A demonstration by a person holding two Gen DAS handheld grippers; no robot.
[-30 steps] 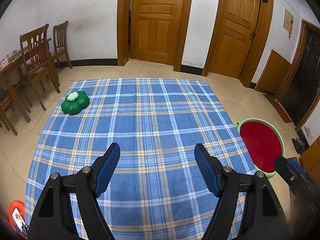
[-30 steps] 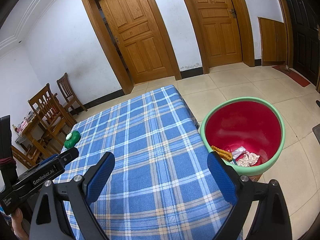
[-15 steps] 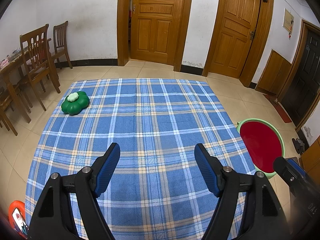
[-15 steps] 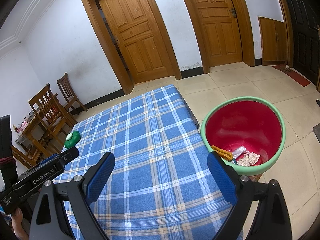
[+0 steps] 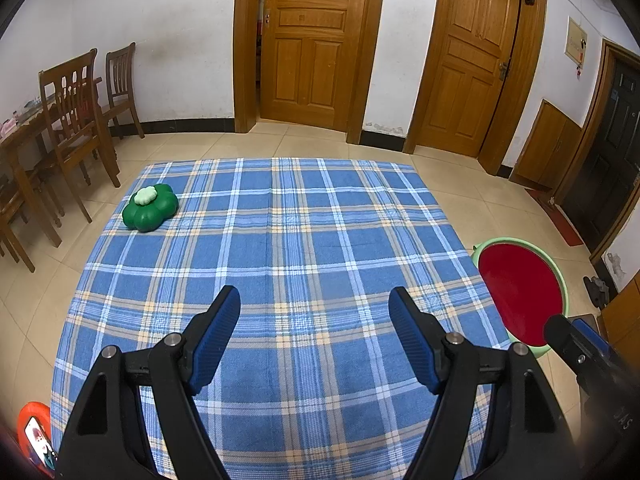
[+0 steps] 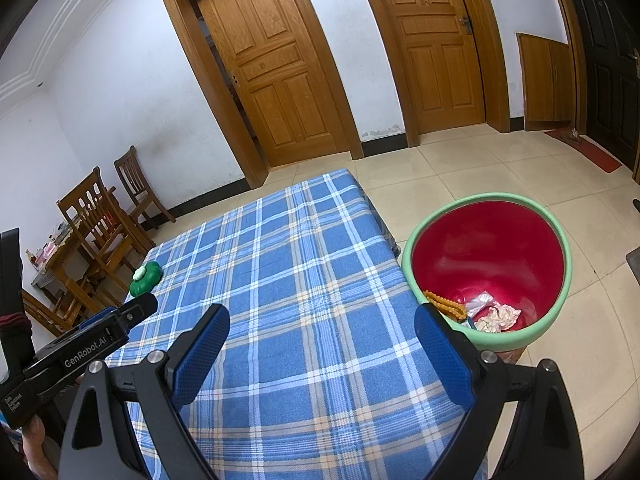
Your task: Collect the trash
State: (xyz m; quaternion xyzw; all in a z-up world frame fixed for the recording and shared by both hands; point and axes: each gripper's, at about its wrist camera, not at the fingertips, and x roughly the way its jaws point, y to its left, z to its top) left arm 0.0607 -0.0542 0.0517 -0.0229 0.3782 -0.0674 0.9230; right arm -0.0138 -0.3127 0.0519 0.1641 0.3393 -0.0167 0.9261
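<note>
While both tools hung above a table draped in a blue checked cloth [image 5: 304,248], the left gripper [image 5: 314,320] stood with its blue-padded fingers [image 5: 216,332] spread wide and nothing between them. The right gripper [image 6: 322,344] was likewise released, its jaws parted over the near edge of the cloth and gripping nothing. A green flower-shaped object [image 5: 150,208] with a pale top sat alone near the far left corner of the table, well apart from both tools. To the right of the table, just beside its edge, stood a bin [image 6: 556,240] with a green rim and red inside. Trash lay at the bottom of it: crumpled paper [image 6: 500,318], a clear wrapper [image 6: 480,301] and a string of orange beads [image 6: 446,305], all on the near side. Wooden chairs [image 5: 76,120] stood at the far left against a white wall, and two wooden doors [image 5: 316,40] closed the far side of the tiled room.
</note>
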